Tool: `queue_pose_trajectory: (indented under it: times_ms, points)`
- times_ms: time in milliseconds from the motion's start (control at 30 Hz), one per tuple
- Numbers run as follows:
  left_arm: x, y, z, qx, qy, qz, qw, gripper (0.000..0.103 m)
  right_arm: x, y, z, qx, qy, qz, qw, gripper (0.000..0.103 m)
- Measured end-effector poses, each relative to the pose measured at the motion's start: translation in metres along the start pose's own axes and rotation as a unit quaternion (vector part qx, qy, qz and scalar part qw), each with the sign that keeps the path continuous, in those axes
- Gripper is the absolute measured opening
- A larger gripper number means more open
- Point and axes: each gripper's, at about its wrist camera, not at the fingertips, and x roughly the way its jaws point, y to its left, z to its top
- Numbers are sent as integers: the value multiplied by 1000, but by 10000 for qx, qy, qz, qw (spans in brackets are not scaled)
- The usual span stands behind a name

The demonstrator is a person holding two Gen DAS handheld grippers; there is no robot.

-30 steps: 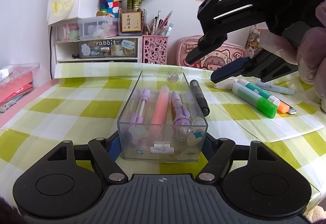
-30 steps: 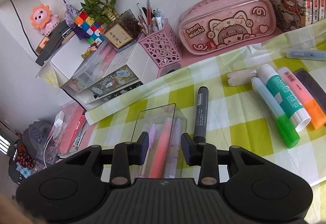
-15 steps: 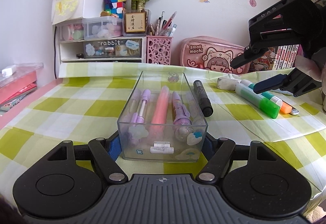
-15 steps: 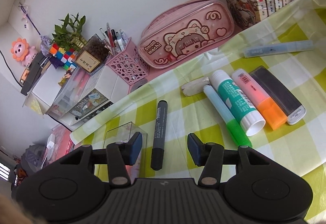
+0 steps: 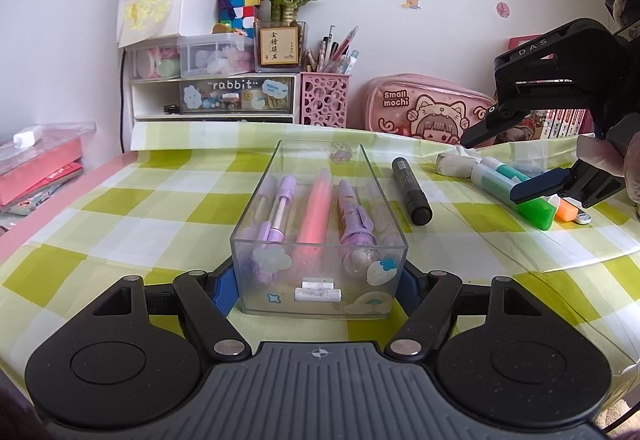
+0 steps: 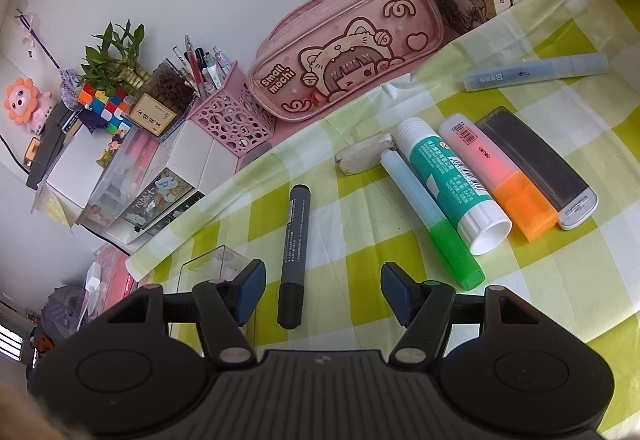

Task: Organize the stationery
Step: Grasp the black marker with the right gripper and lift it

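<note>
Since a second ago the right gripper (image 6: 323, 290) has swung from above the clear plastic box (image 5: 320, 228) toward the loose items at right, jaws opening and empty, tilted down over the black marker (image 6: 294, 252) at lower centre: likely the next pick. The left gripper (image 5: 318, 290) clamps the box's near end.

**Clear box clamped, black marker beside it**

The left claw (image 5: 319, 290) grips the near end of a clear rectangular plastic box (image 5: 320, 236) on the green-and-white checked worktop (image 5: 120, 208). Inside lie purple and pink pens. A black marker (image 5: 412, 190) lies just right of the box. The right claw (image 5: 508, 164), its jaws opening and empty, hovers over a green-capped highlighter (image 5: 516, 196).
</note>
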Motion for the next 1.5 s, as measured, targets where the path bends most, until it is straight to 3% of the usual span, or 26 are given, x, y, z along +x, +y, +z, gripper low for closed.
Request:
queue_pose_trajectory:
  times_ms: [267, 467, 600, 733, 800, 1200, 1433, 1500]
  points:
    - [1, -1, 0, 33, -29, 27, 10000, 73, 15, -14, -4, 22, 48, -117, 9999, 73]
    - [1, -1, -1, 34, -35, 20, 10000, 73, 31, 12, -16, -543, -76, -96, 9985, 74]
    - [0, -1, -1, 31, -34, 9, 10000, 73, 44, 35, -27, -1234, -297, -458, 9909, 61]
    - [0, -1, -1, 32, -38, 4, 10000, 73, 53, 46, -34, -1701, -329, -499, 9836, 48]
    - [0, -1, -1, 31, -37, 8, 10000, 73, 55, 49, -36, -1851, -285, -525, 9809, 31]
    - [0, 0, -1, 37, -38, 11, 10000, 73, 22, 21, -41, -1510, 477, 32, 9874, 30]
    - [0, -1, -1, 38, -38, 9, 10000, 73, 15, 28, -49, -1722, 721, -84, 9824, 30]
    - [0, -1, -1, 37, -39, 11, 10000, 73, 17, 29, -47, -1652, 756, -42, 9834, 38]
